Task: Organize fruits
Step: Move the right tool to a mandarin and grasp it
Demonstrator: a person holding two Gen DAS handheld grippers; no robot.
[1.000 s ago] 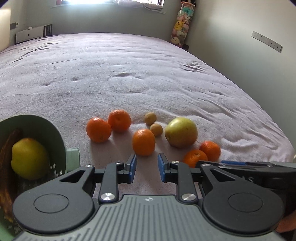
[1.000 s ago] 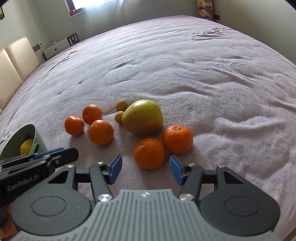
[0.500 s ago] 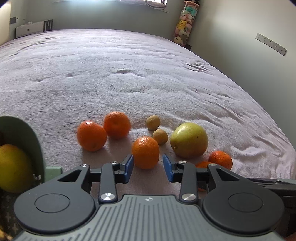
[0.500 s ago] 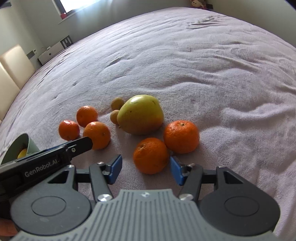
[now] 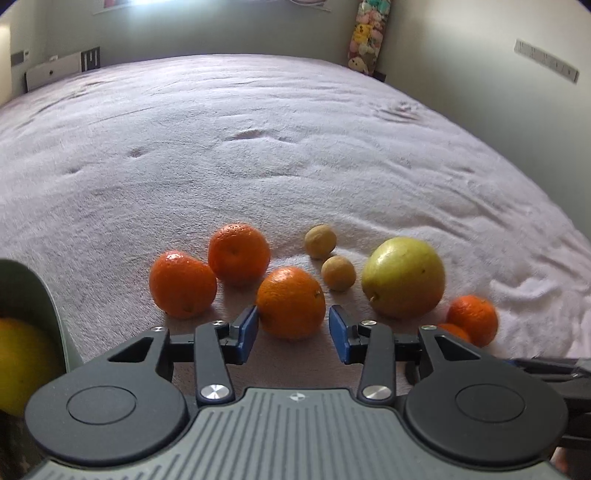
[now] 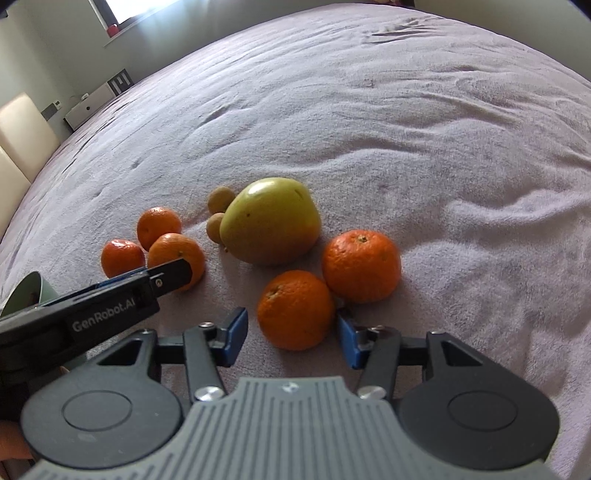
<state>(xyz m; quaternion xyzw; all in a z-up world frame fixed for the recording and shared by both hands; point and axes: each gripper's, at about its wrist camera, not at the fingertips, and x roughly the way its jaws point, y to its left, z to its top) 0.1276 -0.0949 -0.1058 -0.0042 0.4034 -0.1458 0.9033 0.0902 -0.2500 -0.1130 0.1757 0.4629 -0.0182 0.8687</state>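
Observation:
Several oranges, two small tan fruits [image 5: 320, 242] and a big yellow-green fruit [image 5: 403, 282] lie on a purple bedspread [image 5: 258, 147]. My left gripper [image 5: 291, 334] is open, its blue pads on either side of the near orange [image 5: 290, 302], not clamped. My right gripper [image 6: 291, 338] is open around another orange [image 6: 295, 309], with a second orange [image 6: 362, 265] just behind it. The big fruit also shows in the right wrist view [image 6: 271, 220]. The left gripper's body [image 6: 92, 306] shows at the left of the right wrist view.
A green bowl [image 5: 35, 295] at the left edge holds a yellow fruit [image 5: 22, 365]. Two more oranges [image 5: 183, 283] lie left of my left gripper. Walls and a plush-toy hanger [image 5: 365, 33] stand beyond the bed.
Both grippers have moved forward and down onto their oranges. The left jaws have opened wider and now straddle the near orange. The bowl has slid toward the left edge.

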